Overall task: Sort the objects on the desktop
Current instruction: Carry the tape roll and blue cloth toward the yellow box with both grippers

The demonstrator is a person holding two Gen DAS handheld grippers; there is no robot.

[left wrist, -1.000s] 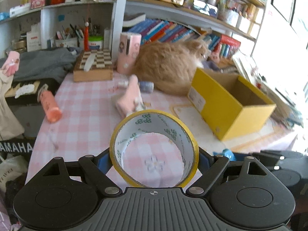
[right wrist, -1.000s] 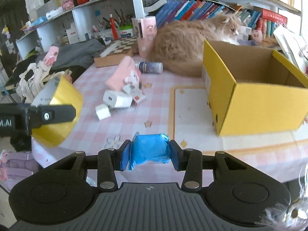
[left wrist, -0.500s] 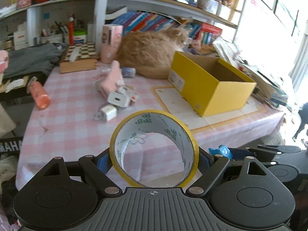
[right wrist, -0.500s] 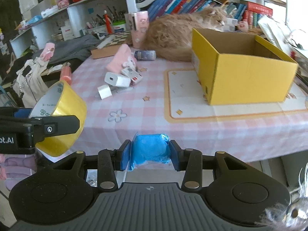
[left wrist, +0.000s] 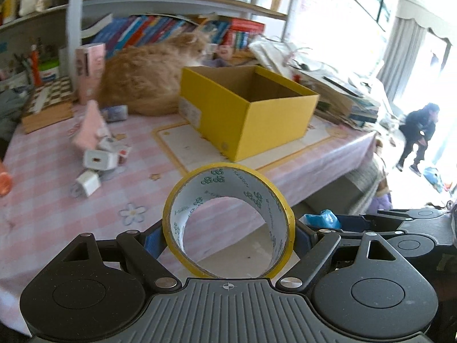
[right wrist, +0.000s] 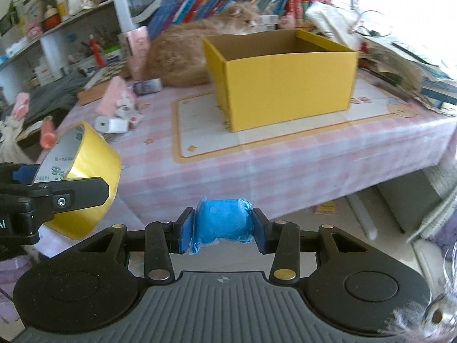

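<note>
Both tongs have pulled back from the table since a second ago. Then they hung over the pink checked tablecloth; now both sit off its near edge, with the cloth's front drape and bare floor in view below them. The yellow box (right wrist: 281, 83) looks farther off and more squarely ahead. Each load remains gripped as before. In my judgement this retreat is a carry step: the two items are picked up and not yet dropped anywhere.

The left gripper (left wrist: 228, 235) pinches a roll of yellow tape (left wrist: 228, 220) across its width, one finger on each outer side, the roll's open hole facing the camera. The right gripper (right wrist: 223, 225) is pressed together on a small blue packet (right wrist: 223, 223), crinkled and plastic-wrapped, held snugly between its blue pads. In the right wrist view the tape roll (right wrist: 82, 168) hangs to the left of the packet, near but apart from it.

The open yellow box stands on a cream mat toward the table's right side, well apart from both tongs, seemingly empty as far as its interior shows. An orange cat (left wrist: 148, 83) lies just behind the box, against the back edge. White chargers (left wrist: 98, 160) and a pink item (left wrist: 90, 127) remain loose on the left half of the table.
</note>
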